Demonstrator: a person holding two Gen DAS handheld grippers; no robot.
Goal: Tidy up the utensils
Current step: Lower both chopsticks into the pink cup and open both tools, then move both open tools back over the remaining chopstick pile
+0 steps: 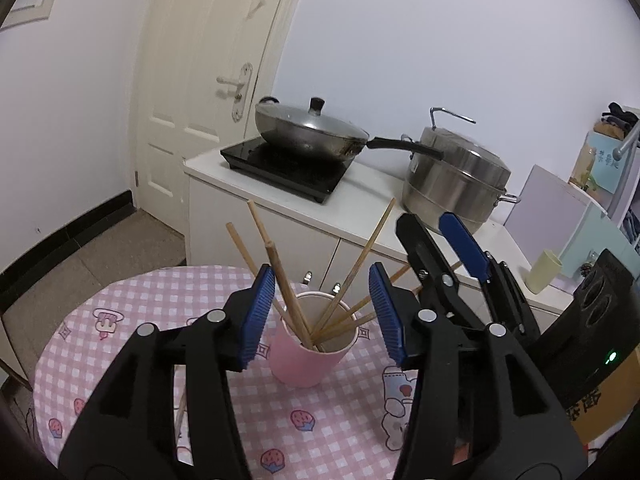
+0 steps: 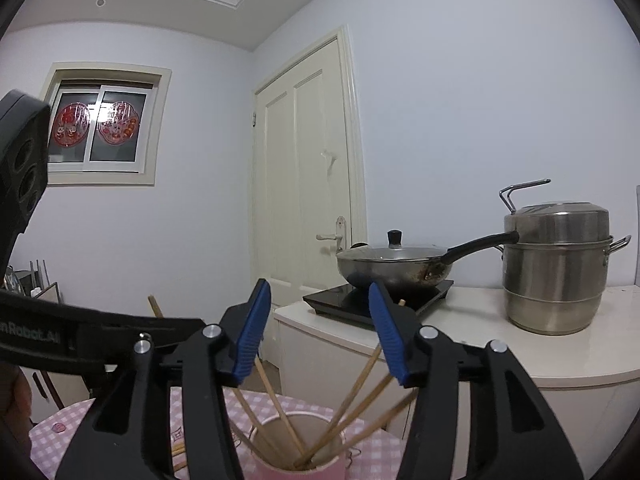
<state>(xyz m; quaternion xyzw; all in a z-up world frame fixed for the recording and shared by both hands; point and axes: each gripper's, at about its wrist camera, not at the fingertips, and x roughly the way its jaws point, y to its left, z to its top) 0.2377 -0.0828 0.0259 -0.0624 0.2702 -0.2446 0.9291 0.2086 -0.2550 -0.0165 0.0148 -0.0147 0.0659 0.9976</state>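
Note:
A pink paper cup [image 1: 304,352] stands upright on the round table with a pink checked cloth [image 1: 132,320]. Several wooden chopsticks [image 1: 280,276] lean out of it in different directions. My left gripper [image 1: 320,312] is open and empty, its blue pads either side of the cup, just in front of it. One loose chopstick [image 1: 181,412] lies on the cloth under its left finger. My right gripper [image 2: 318,332] is open and empty, just above the cup [image 2: 308,452] and the chopsticks [image 2: 352,396]. It shows in the left wrist view [image 1: 444,240], behind and right of the cup.
A white counter [image 1: 360,208] stands behind the table with a black induction hob [image 1: 284,168], a lidded wok [image 1: 312,128] and a steel steamer pot [image 1: 456,176]. A yellow cup [image 1: 544,272] sits at the counter's right end. A cream door [image 1: 192,92] is at the back left.

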